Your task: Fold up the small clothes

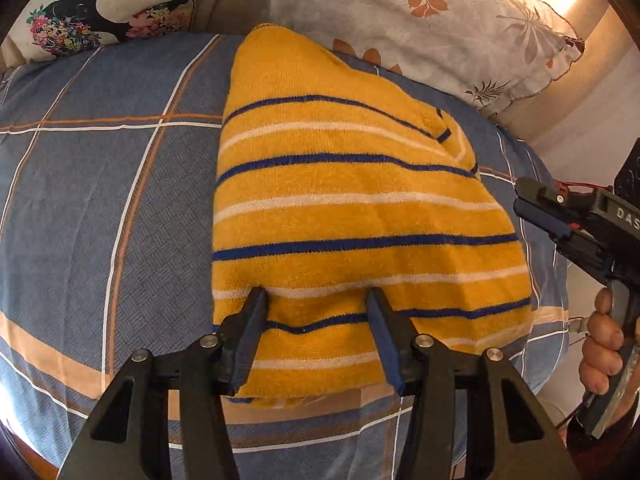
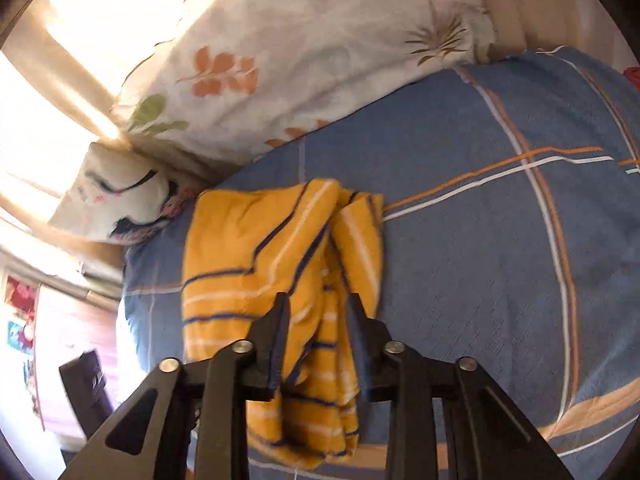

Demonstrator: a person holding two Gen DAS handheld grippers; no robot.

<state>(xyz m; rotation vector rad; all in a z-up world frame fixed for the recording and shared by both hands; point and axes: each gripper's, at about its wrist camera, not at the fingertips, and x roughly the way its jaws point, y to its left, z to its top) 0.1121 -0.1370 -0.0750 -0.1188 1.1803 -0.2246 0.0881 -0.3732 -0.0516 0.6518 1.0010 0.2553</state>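
Here, both the left gripper [image 1: 316, 300] and the "DAS"-marked right gripper [image 2: 318, 306] straddle the striped garment [image 1: 352, 216], unclenched.

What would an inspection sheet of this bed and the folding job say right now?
Surface: bed under a blue checked bedspread.
Job's things: yellow striped garment, folded, lying flat on the bedspread.
Clutter: nothing seen.
Grippers: left gripper open, fingers apart over the garment's near edge; right gripper open, fabric between its fingers, not pinched. A hand holds the right gripper's handle.
Cables: thin red wire on the right gripper.
Surroundings: leaf-print pillow, floral cushion, bright curtained window.
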